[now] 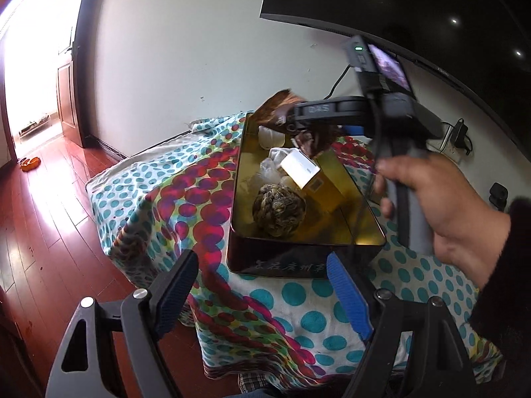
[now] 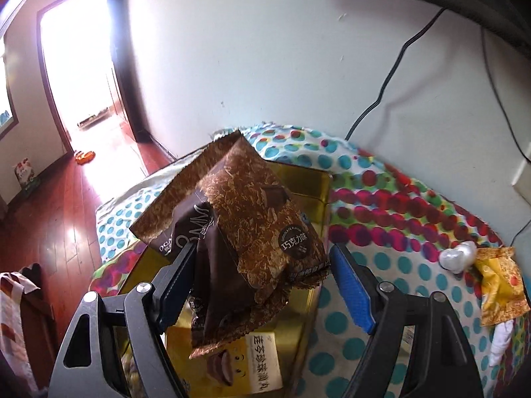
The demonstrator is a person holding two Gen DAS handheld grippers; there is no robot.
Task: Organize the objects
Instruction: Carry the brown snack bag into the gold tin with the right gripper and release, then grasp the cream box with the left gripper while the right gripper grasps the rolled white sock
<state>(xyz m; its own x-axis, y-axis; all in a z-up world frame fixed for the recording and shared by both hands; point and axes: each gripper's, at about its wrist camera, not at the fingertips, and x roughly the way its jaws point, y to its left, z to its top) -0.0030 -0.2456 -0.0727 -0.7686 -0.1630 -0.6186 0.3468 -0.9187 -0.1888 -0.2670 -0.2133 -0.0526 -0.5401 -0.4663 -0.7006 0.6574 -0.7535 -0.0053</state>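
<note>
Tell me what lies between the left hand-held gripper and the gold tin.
Only polka-dot cloth: in the left wrist view, the left hand-held gripper stands open just short of the gold tin.

Home room: wood floor (image 1: 49,232), television (image 1: 415,10).

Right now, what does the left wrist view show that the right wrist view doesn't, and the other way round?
Only the left wrist view shows the right hand holding its gripper over the tin, the round woven ball lying inside, and the left gripper, open and empty.

Only the right wrist view shows the yellow packet and a small white wrapped item on the cloth outside the tin, and the jaws standing wide apart around the snack bags.

Both show the gold tin, the brown snack bags, the dotted cloth and the right gripper.
</note>
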